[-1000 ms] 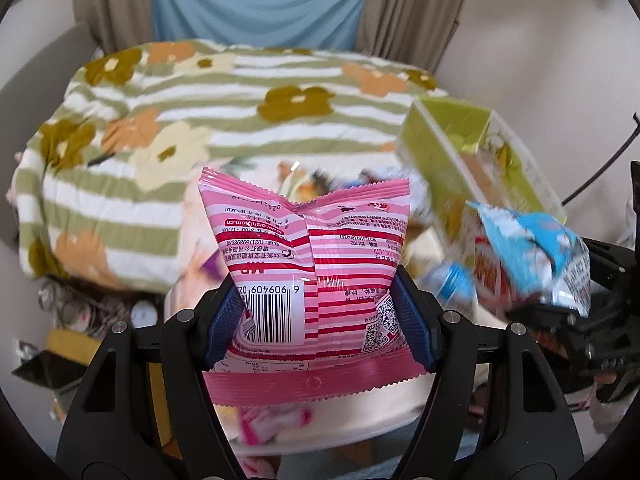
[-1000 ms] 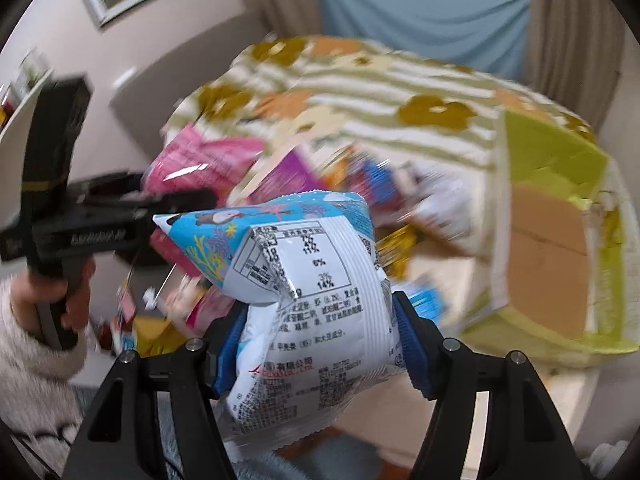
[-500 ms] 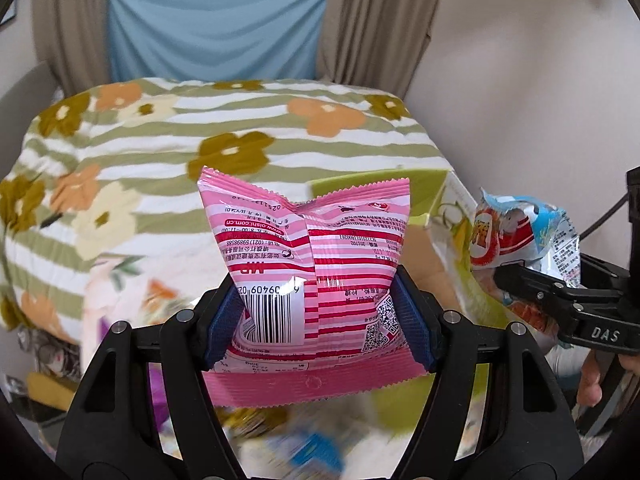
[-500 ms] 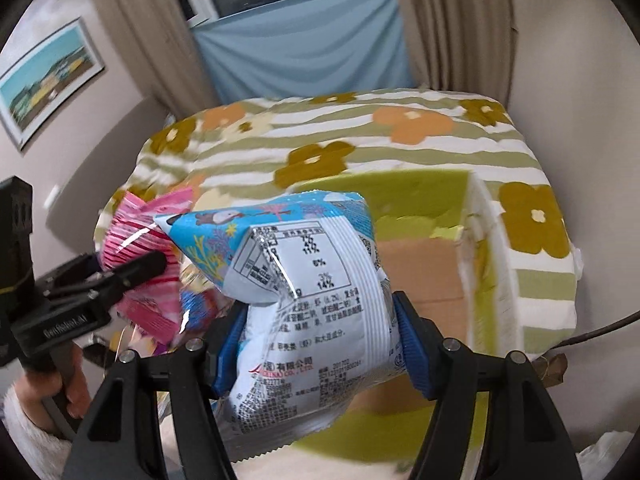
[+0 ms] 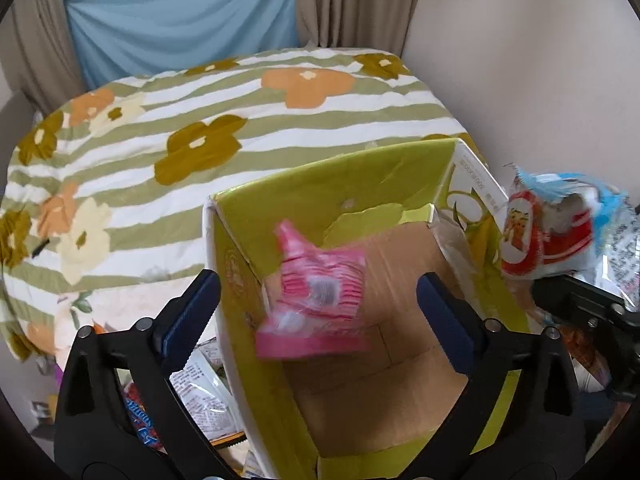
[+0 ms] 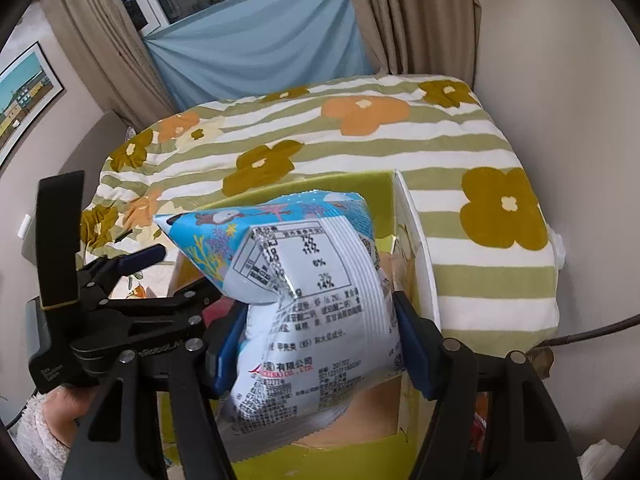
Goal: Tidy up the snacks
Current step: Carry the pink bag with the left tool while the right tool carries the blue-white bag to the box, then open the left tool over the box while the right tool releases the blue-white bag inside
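My left gripper [image 5: 320,316] is open above a green cardboard box [image 5: 472,196]. A pink striped snack packet [image 5: 320,304], blurred, is loose between the open fingers and dropping into the box. My right gripper [image 6: 316,344] is shut on a blue-and-white snack bag [image 6: 304,280] and holds it over the same box [image 6: 416,240]. That bag also shows at the right edge of the left wrist view [image 5: 560,232]. The left gripper shows in the right wrist view [image 6: 140,276], to the left of the bag.
The box stands on a bed with a green-striped flowered cover [image 5: 200,140]. Several loose snack packets [image 5: 200,392] lie to the left of the box. A wall [image 5: 540,60] is close on the right. A black cable [image 6: 592,332] runs at the right.
My left gripper swung right over the box and opened, letting go of the pink packet, which now falls into the box. My right gripper moved over the box with the blue bag.
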`<act>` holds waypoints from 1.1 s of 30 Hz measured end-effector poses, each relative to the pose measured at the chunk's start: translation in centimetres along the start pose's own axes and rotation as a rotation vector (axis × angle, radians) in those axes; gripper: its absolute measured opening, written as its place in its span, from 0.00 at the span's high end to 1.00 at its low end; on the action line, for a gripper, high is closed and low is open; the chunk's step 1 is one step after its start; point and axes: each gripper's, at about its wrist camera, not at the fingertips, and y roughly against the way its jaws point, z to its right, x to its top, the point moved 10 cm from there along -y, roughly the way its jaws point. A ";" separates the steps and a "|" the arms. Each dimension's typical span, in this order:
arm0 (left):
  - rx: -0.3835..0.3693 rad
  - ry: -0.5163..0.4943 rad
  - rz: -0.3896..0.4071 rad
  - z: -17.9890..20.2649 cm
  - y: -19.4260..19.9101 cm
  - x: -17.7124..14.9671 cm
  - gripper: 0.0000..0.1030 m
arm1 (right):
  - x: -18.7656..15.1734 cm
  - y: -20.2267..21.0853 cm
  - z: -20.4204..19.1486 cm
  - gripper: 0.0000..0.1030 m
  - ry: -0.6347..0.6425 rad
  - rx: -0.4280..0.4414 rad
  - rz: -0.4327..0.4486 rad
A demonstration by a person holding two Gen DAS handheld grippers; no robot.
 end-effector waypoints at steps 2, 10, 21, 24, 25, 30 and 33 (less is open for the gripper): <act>0.002 -0.004 0.001 -0.5 0.7 -0.7 0.05 | -0.4 -0.1 0.1 0.39 -0.011 -0.006 -0.005; -0.034 0.087 0.015 -3.9 4.9 -3.7 0.05 | -1.1 -0.5 -0.4 0.37 -0.007 -0.032 -0.009; -0.037 0.173 0.004 -7.4 6.0 -6.5 0.05 | 0.3 -4.6 -2.0 0.37 0.009 -0.034 -0.021; -0.033 0.185 -0.002 -8.3 5.8 -6.8 0.05 | 0.9 -6.1 -1.7 0.32 -0.005 -0.047 -0.011; -0.032 0.188 -0.003 -8.5 5.8 -6.8 0.05 | 1.1 -6.6 -1.6 0.28 -0.013 -0.045 -0.008; -0.004 0.186 -0.007 -9.5 6.1 -7.5 0.05 | 1.2 -7.0 -1.8 0.06 0.041 -0.036 0.010; 0.016 0.186 -0.005 -10.1 6.5 -8.1 0.05 | 0.4 -6.1 -2.0 0.06 0.049 -0.018 -0.003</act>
